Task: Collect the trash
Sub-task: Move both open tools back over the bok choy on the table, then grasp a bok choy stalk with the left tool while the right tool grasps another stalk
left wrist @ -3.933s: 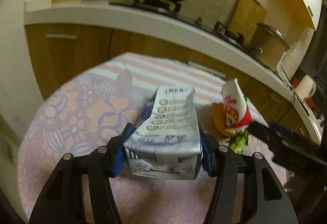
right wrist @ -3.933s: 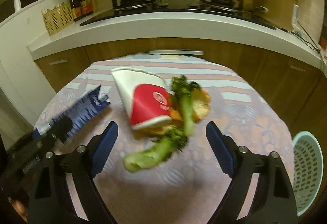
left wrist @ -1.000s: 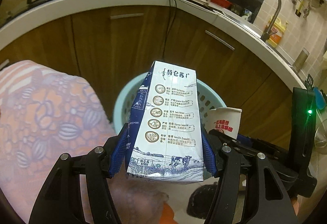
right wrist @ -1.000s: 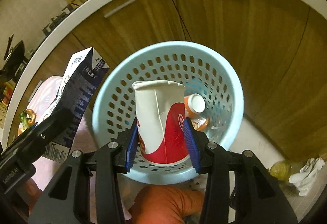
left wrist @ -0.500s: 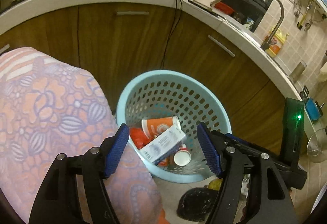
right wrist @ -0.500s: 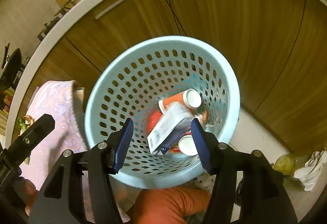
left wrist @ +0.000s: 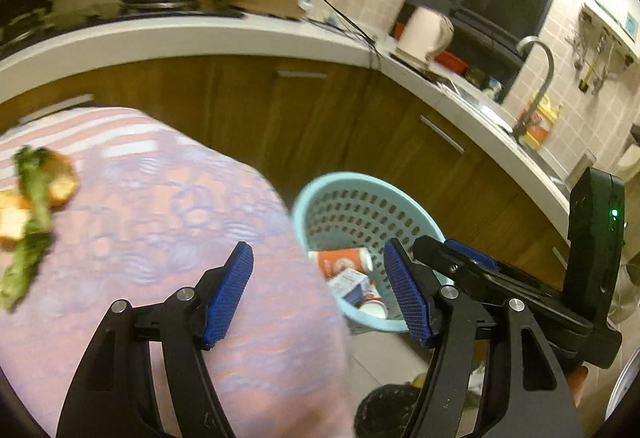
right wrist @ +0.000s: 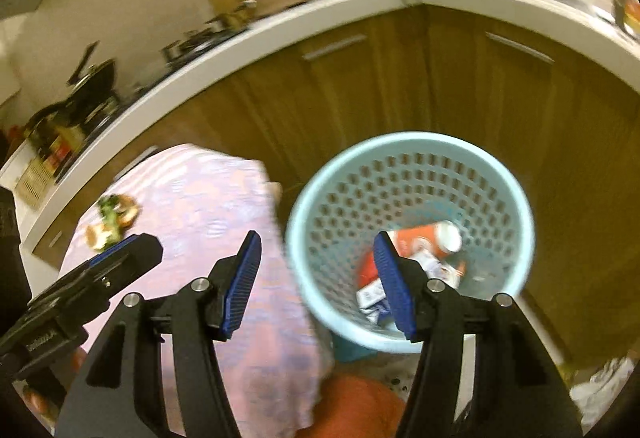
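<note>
Basket (right wrist: 408,158): cup (right wrist: 424,240), carton (right wrist: 370,294) inside.
Worktop (left wrist: 160,222), 9 o'clock: vegetable scraps (left wrist: 30,206).
Left tongs (left wrist: 320,292): open, empty.
Right tongs (right wrist: 318,284): open, empty.

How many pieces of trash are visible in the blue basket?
3 at least: an orange cup lying on top, a milk carton below it, and a red-and-white cup beside; more may be hidden underneath.

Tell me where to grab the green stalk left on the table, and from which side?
Probably mid-stalk, from above, jaws set across its width. It lies flat and long on the tablecloth, upper end among orange scraps; the lower half looks clear.
</note>
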Tool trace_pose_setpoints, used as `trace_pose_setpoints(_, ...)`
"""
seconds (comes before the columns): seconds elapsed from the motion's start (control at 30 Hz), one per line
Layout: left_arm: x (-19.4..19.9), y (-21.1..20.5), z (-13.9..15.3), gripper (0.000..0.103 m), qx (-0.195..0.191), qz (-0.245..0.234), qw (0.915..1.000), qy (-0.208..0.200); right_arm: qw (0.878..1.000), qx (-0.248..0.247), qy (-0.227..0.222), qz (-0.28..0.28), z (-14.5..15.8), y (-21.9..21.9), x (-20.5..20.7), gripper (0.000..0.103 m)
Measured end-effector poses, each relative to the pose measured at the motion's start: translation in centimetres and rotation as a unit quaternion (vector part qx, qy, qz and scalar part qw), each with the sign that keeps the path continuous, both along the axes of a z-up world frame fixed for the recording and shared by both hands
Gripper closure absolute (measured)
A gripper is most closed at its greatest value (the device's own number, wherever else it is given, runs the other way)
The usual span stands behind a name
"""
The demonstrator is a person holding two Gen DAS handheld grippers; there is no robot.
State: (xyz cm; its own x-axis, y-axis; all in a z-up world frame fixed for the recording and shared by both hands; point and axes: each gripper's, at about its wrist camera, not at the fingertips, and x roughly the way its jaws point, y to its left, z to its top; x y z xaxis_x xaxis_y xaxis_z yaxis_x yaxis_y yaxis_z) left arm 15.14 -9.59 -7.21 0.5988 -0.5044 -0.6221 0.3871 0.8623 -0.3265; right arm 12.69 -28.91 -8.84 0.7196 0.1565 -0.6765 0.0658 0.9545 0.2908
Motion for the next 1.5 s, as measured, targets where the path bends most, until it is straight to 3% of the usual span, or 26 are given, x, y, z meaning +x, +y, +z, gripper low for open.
trace_pose_setpoints(0.23, -0.8, 7.9, 1.6, 0.038, -0.016, 0.075, 0.9970, -0.013, 0.998, -0.017, -0.006, 0.062, 0.4, 6.3, 1.0, 0.049)
trace_pose_setpoints(0.43, -1.4, 14.7, 1.7, 0.038, 0.007, 0.134, 0.9908, -0.019, 0.993, -0.035, -0.001, 0.111, 0.0, 11.3, 2.0, 0.065)
trace_pose_setpoints(0.6, -0.7, 19.2, 0.6, 0.038, 0.031, 0.153, 0.9877, -0.001, 0.990, -0.040, 0.005, 0.137, 0.0, 14.5, 3.4, 0.065)
trace_pose_setpoints(0.77, 0.9, 20.8, -1.2, 0.038, 0.067, 0.136, 0.9882, 0.019, 0.986, -0.049, 0.006, 0.160, 0.3, 17.6, 5.0, 0.065)
trace_pose_setpoints(1.17, 3.1, 20.6, -4.5, 0.042, 0.100, 0.105, 0.9885, 0.043, 0.975, -0.068, 0.030, 0.208, -0.4, 23.6, 9.5, 0.065)
trace_pose_setpoints(1.33, 3.2, 19.4, -5.3, 0.057, 0.139, 0.102, 0.9842, 0.042, 0.972, -0.069, 0.032, 0.223, -0.7, 25.3, 10.9, 0.065)
trace_pose_setpoints(1.37, 3.0, 19.3, -5.3, 0.070, 0.139, 0.100, 0.9845, 0.041, 0.971, -0.071, 0.031, 0.226, -0.7, 25.8, 11.2, 0.065)
trace_pose_setpoints(1.5, 2.5, 20.8, -4.9, 0.081, 0.087, 0.096, 0.9904, 0.048, 0.968, -0.074, 0.025, 0.237, -0.6, 27.1, 11.7, 0.065)
